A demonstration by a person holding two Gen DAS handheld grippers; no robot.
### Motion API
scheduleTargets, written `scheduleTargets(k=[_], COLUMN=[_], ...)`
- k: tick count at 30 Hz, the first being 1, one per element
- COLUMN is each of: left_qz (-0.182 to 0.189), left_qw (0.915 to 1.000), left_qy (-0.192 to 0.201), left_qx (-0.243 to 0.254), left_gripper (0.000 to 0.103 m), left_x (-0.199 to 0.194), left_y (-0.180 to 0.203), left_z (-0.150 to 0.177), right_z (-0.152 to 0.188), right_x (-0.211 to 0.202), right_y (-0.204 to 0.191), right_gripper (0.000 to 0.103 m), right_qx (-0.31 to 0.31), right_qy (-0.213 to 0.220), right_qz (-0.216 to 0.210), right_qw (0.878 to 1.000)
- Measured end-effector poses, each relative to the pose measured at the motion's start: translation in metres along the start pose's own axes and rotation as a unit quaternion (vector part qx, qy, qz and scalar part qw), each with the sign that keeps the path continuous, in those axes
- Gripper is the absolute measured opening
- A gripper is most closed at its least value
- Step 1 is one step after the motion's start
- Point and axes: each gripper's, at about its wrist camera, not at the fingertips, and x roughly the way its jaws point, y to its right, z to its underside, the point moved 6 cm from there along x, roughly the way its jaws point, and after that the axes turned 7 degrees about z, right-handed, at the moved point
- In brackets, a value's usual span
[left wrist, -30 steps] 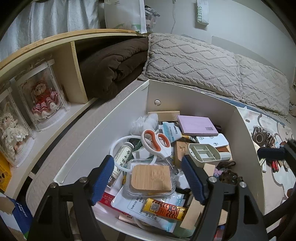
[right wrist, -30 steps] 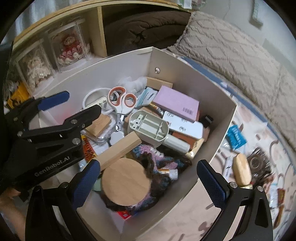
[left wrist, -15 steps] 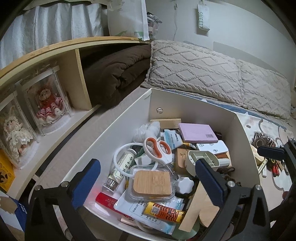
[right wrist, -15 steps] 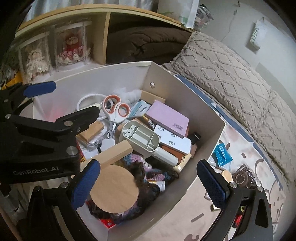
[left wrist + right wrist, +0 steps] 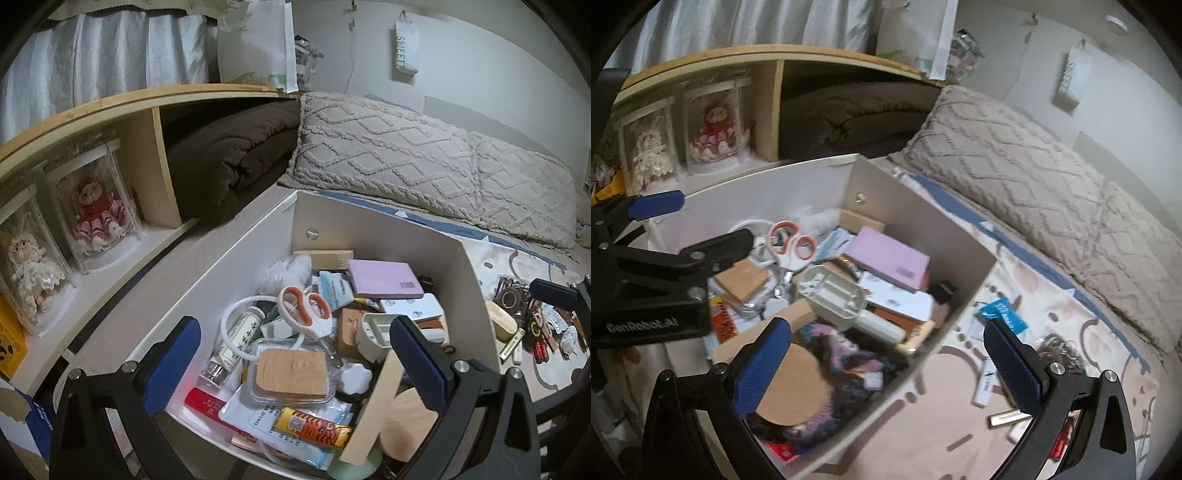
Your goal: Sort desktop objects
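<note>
We are holding the left hand-held gripper point(image 5: 295, 354) over the near end of a white box point(image 5: 469, 280), its blue pads spread fully apart with nothing pressed between them. Between the pads in that view we are seeing a clear case point(image 5: 291, 373) with a tan pad inside, lying among the box's clutter. Just beyond it, white scissors point(image 5: 306, 314) with orange handle rings are lying on a white ring point(image 5: 231, 325) and a small labelled bottle point(image 5: 232, 343). Farther back a lilac pad point(image 5: 384, 282) is resting on top of the heap, near the far wall. Nearer us an orange tiger-striped sachet point(image 5: 314, 430) is lying on white packets, and a wooden block point(image 5: 373, 406) is leaning beside a round wooden lid point(image 5: 794, 384).

We are holding the right hand-held gripper point(image 5: 888, 363) over the box's right near corner, its pads wide apart and empty. From its view a cream holder point(image 5: 834, 291) is lying in the middle of the box, with purple and dark knitted yarn point(image 5: 842, 354) beside the lid. To the right of the box, loose small things are scattered on the patterned bed cover point(image 5: 960, 417), among them a blue packet point(image 5: 1003, 314). The right view is slightly blurred.
</note>
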Motion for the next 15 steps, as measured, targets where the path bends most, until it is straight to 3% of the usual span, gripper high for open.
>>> scheduleTargets(k=[15], left_qz=[0.027], left_qw=[0.9987], left_qy=[0.042], left_qx=[-0.004], left_gripper=[0.103], left_x=[-0.018], left_y=[0.031], left_z=[-0.01], right_z=[0.029], right_x=[-0.032], right_y=[0.089], right_gripper=[0.103], right_qx=[0.099], right_qy=[0.029], right_qz=[0.041], right_qw=[0.994])
